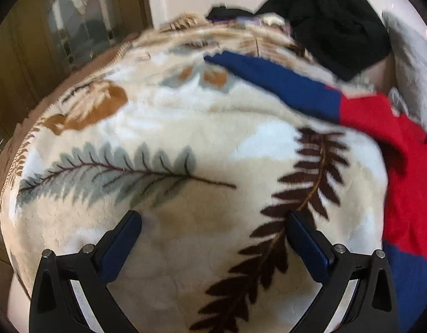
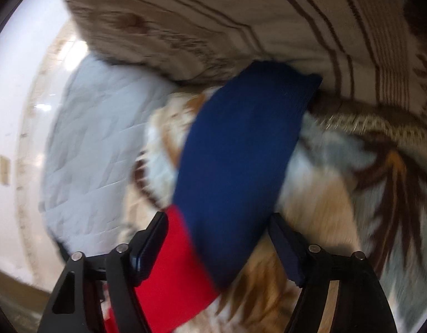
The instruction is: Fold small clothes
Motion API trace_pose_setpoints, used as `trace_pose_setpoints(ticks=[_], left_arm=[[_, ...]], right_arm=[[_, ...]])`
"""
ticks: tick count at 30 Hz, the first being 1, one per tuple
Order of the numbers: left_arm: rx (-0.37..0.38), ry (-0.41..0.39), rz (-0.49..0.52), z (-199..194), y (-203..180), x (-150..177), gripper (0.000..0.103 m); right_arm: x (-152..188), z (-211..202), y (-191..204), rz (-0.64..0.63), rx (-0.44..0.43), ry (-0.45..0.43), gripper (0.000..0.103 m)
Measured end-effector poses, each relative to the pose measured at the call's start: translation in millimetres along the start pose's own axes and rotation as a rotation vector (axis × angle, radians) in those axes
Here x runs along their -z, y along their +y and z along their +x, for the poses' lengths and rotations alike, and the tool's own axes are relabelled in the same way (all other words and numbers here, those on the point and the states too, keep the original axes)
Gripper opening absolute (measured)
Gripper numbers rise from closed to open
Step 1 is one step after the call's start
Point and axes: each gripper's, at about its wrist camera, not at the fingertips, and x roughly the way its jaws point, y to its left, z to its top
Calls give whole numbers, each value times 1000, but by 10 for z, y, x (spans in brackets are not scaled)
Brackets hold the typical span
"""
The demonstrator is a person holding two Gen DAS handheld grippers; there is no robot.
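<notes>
A small red and blue garment (image 1: 380, 127) lies on a leaf-patterned fleece blanket (image 1: 171, 127), at the right in the left wrist view. Its blue sleeve (image 1: 280, 80) stretches toward the far side. My left gripper (image 1: 213, 219) is open and empty over the bare blanket, left of the garment. In the right wrist view the blue sleeve (image 2: 241, 149) and the red body (image 2: 171, 266) lie between the fingers of my right gripper (image 2: 217, 222), whose jaws stand apart and do not clamp the cloth. The view is blurred.
A black garment pile (image 1: 332, 19) lies at the far right of the blanket. A grey quilted pillow (image 2: 96, 149) sits beside the garment. A striped beige cover (image 2: 241, 14) rises behind it. A wooden door (image 1: 32, 41) stands at the left.
</notes>
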Motion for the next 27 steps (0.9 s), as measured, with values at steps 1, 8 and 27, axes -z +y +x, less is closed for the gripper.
trace_pose_setpoints(ticks=[1, 8, 27], left_arm=[[-3, 4, 5, 12, -16, -6, 103], [16, -15, -3, 25, 41, -31, 103], [9, -23, 1, 38, 16, -43, 103]], right_arm=[[-90, 22, -58, 6, 36, -17, 57], [-346, -80, 663, -291, 221, -73, 7], [2316, 191, 1741, -871, -140, 327, 87]])
